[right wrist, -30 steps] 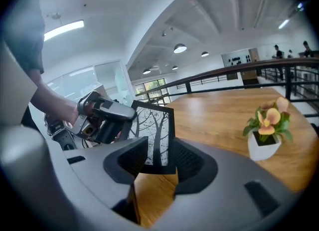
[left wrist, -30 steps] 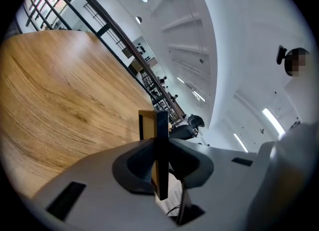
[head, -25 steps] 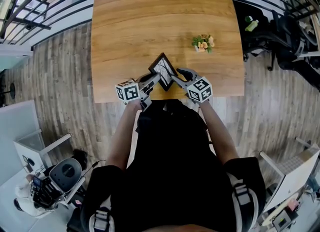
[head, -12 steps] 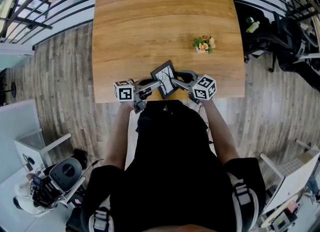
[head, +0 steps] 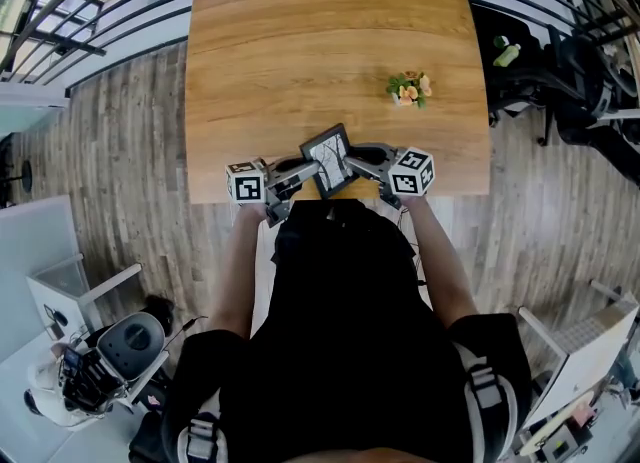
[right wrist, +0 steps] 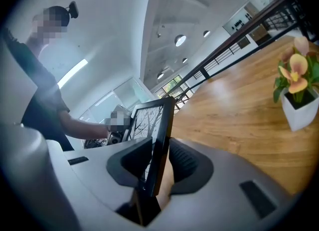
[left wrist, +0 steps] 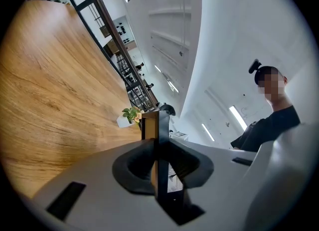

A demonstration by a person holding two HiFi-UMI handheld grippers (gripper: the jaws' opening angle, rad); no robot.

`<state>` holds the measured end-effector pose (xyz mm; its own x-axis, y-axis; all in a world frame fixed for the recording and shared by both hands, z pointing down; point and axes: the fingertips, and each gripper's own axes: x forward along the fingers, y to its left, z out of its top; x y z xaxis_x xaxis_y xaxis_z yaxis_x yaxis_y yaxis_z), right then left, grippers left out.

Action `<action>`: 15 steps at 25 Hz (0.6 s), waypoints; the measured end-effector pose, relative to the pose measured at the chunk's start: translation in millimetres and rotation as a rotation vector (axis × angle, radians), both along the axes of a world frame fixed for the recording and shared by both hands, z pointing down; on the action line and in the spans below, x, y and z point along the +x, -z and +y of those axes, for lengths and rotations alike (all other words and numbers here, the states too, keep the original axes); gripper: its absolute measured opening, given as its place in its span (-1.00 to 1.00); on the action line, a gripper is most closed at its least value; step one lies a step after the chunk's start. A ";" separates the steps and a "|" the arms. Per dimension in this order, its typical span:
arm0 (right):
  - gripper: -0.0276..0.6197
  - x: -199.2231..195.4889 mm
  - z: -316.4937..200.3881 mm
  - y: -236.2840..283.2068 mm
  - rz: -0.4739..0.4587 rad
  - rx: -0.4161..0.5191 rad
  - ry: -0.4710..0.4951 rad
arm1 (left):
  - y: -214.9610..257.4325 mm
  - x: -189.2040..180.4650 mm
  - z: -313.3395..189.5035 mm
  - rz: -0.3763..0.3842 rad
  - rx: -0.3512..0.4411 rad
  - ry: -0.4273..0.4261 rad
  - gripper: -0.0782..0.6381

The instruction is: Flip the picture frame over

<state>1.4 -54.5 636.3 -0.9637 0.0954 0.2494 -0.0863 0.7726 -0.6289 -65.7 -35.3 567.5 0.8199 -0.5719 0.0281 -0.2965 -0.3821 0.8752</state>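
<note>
Overhead first, head view: the picture frame (head: 329, 158) stands on edge above the near rim of the table (head: 320, 41), caught between the left tool (head: 303, 171) and the right tool (head: 355, 163). Whether its lower edge touches the wood cannot be told. The person's dark torso (head: 345, 351) hides the table edge below the frame. Potted flowers (head: 408, 88) stand well apart, toward the far right. The table is warm-grained wood on a grey plank floor (head: 120, 151); a dark railing (head: 90, 21) runs along the upper left.

Left gripper view: the frame (left wrist: 158, 125) appears edge-on, a thin dark strip, with the left tool (left wrist: 159, 162) narrowed on it, a pad on each face. Its lower part is lost behind the jaws. The flowers (left wrist: 130, 115) are small and hard to read.

Right gripper view: the frame (right wrist: 158, 135) tilts between the jaws, its branch print partly visible. The right tool (right wrist: 158, 167) has just been closing, and its pads now bear on front and back. The flowers (right wrist: 298, 88) are cut off at the right. Ceiling lights (right wrist: 180, 40) show above.
</note>
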 end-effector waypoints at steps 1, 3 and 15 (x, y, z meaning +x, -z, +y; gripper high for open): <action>-0.57 0.5 0.3 -0.2 0.000 -0.008 -0.005 | -0.7 -1.4 -0.5 -0.001 -0.002 0.011 -0.52; -0.60 1.4 0.3 -0.3 -0.003 -0.025 -0.020 | -3.6 -4.3 -2.4 -0.014 -0.005 0.030 -0.52; -0.63 -6.4 -11.3 -4.9 0.042 0.005 -0.125 | -26.6 -22.1 -17.5 -0.135 -0.043 0.164 -0.54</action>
